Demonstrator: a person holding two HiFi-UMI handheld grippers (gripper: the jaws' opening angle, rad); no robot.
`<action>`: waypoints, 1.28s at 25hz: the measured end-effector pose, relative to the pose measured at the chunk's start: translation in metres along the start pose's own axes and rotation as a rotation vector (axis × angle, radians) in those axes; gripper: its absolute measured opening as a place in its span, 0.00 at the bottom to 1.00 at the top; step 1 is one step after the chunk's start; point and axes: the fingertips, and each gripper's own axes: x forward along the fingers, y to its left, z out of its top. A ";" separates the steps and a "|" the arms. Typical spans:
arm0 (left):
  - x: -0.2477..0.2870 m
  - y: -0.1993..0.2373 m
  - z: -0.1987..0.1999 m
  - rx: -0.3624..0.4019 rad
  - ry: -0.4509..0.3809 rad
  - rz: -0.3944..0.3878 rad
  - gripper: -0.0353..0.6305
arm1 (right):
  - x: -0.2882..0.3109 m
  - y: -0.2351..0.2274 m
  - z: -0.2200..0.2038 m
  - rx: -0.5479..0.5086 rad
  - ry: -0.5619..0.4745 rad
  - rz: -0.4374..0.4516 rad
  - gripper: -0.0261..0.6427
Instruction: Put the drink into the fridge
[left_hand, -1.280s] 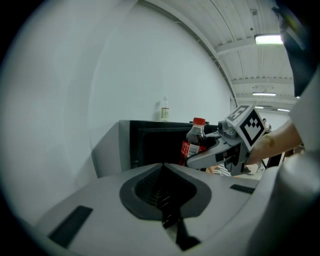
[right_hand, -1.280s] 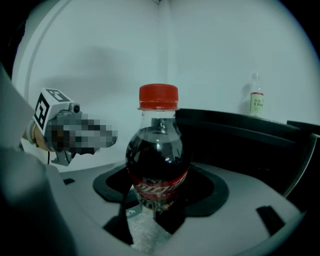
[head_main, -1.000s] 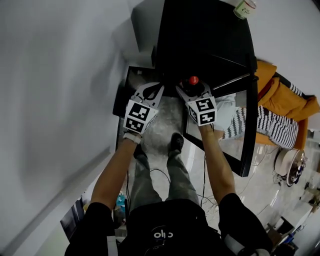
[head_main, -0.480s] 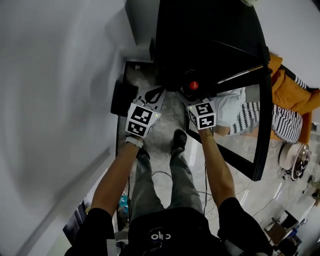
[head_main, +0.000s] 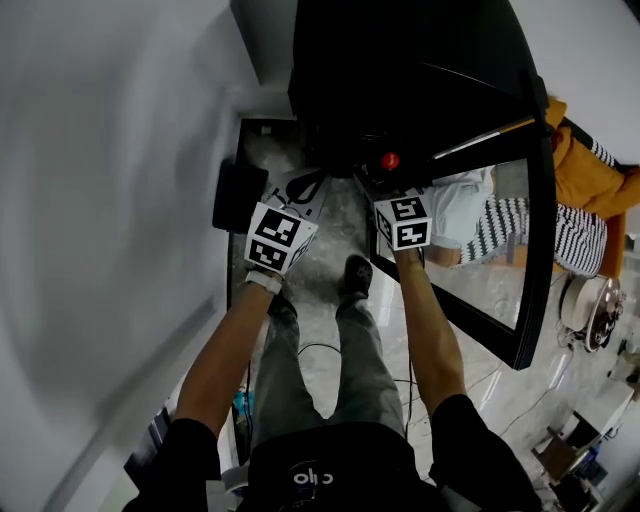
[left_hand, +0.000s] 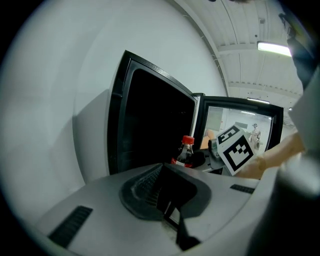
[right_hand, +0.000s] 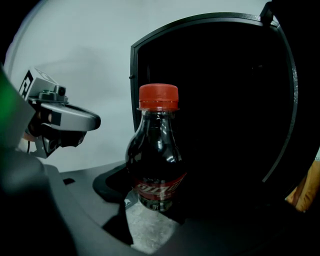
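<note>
Clamping the cola bottle (right_hand: 158, 150), right claw (right_hand: 154, 199) faces fridge (right_hand: 225, 100).

Fridge door (head_main: 505, 255): swung wider open; in the head view its lower corner has moved out toward 4 o'clock.
Fridge (head_main: 400, 70): fills more of the top; the jar on its roof has left the view.
Right tool (head_main: 388, 180) with bottle (head_main: 389, 160): dipped, then moved back toward 12 o'clock.
</note>
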 end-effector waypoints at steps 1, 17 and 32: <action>0.004 0.000 0.001 0.003 -0.004 -0.005 0.06 | 0.003 -0.005 -0.001 0.004 -0.002 -0.009 0.50; 0.058 0.018 0.002 0.077 -0.099 -0.021 0.06 | 0.076 -0.079 0.029 -0.019 -0.167 -0.103 0.50; 0.061 0.048 0.003 0.092 -0.121 -0.003 0.06 | 0.121 -0.100 0.045 0.014 -0.162 -0.129 0.50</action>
